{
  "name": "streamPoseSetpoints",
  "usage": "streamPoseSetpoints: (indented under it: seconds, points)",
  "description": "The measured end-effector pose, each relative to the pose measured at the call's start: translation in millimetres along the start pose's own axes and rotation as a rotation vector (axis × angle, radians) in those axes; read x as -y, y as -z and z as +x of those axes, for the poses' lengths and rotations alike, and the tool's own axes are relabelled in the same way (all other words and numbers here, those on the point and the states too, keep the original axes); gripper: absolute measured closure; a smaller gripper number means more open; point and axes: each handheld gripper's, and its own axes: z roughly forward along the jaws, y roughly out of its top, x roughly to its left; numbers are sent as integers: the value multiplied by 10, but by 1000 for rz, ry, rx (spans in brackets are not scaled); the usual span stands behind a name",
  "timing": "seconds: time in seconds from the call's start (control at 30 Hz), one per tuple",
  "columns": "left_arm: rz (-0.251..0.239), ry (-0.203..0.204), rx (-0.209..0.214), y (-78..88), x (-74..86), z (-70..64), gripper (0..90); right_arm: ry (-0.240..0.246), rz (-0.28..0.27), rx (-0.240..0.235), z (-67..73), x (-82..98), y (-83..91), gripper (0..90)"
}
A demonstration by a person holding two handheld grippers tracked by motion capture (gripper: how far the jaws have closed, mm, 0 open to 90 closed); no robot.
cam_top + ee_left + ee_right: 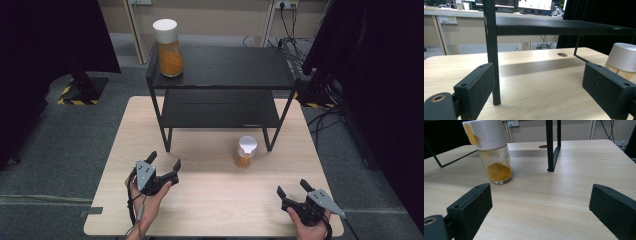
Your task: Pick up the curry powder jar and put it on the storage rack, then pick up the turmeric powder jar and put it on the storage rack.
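A small glass jar [245, 151] with a white lid and orange powder stands on the table in front of the black two-tier shelf [225, 70]. The same small jar [492, 152] lies ahead and left of my right gripper [540, 207], and its lid [624, 57] shows at the right of the left gripper view. A taller jar [168, 47] of orange powder stands on the shelf's top left corner. My left gripper [164, 161] is open at the table's front left, facing a shelf leg [492, 50]. At the front right my right gripper [293, 188] is open and empty.
The light wooden table [210, 200] carries the shelf at its far half. Dark curtains hang left and right. Cables [320, 120] trail on the floor at the right. A lower shelf board [220, 107] sits under the top one.
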Motion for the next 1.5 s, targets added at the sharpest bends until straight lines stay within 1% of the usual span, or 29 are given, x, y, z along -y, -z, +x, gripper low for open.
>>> streamPoseSetpoints:
  seconds: [0.23, 0.3, 0.37, 0.57, 0.6, 0.77, 1.0, 1.17, 1.33, 1.5]
  points:
    - [25, 3, -1, -32, 170, 9, 104, 4, 2, -1, 4, -3, -2, 48]
    - [38, 19, 0, -40, 198, 17, 104, 5, 2, -1, 5, -3, -2, 48]
    - [49, 13, -6, -48, 229, 11, 104, 6, 4, -1, 8, -6, -4, 48]
    - [80, -1, -2, -86, 307, -5, 104, 6, 5, -3, 6, -8, -4, 48]
    - [85, -7, 0, -87, 305, -3, 103, 7, 5, -3, 7, -7, -5, 48]
    - [76, -20, 10, -79, 321, -7, 103, 5, 4, -2, 9, -7, -4, 48]
    - [75, -11, 8, -81, 324, -7, 100, 1, 2, -1, 11, -2, -1, 48]
    - [75, -23, 11, -75, 324, -11, 98, -4, 0, -2, 7, 1, 0, 48]
    - [79, -24, 13, -79, 318, -7, 97, -14, 8, -5, -4, -13, -6, 47]
    - [78, -29, 16, -79, 318, -10, 98, -6, 10, -4, 2, -17, -9, 46]
